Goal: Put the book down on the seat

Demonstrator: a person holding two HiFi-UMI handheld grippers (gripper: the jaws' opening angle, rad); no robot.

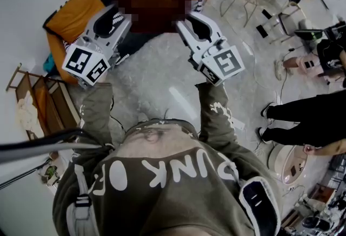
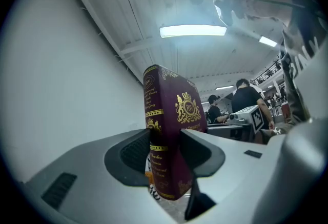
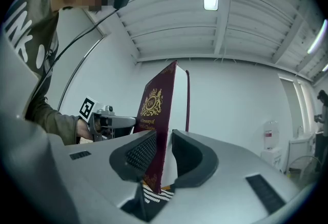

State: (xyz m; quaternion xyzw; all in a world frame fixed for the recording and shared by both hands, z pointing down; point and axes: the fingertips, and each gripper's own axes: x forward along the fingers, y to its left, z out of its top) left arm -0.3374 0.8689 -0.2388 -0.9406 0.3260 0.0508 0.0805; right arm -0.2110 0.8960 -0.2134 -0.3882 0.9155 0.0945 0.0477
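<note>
Orange seat (image 1: 69, 14) lies just beneath the upright book (image 2: 171, 115). Left fingers (image 2: 134, 154) grasp its spine end and right fingers (image 3: 141, 153) its page edge. Setting down and release remain.

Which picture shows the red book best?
The left gripper view: the book fills the middle, showing its gold-lettered spine and crest. The right gripper view shows one cover and white page edges. In the head view a blurred patch covers most of it.

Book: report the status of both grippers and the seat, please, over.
Left gripper shut on book. Right gripper around its front cover, grip unclear. Book upright over orange seat. Nothing seen in the way.
</note>
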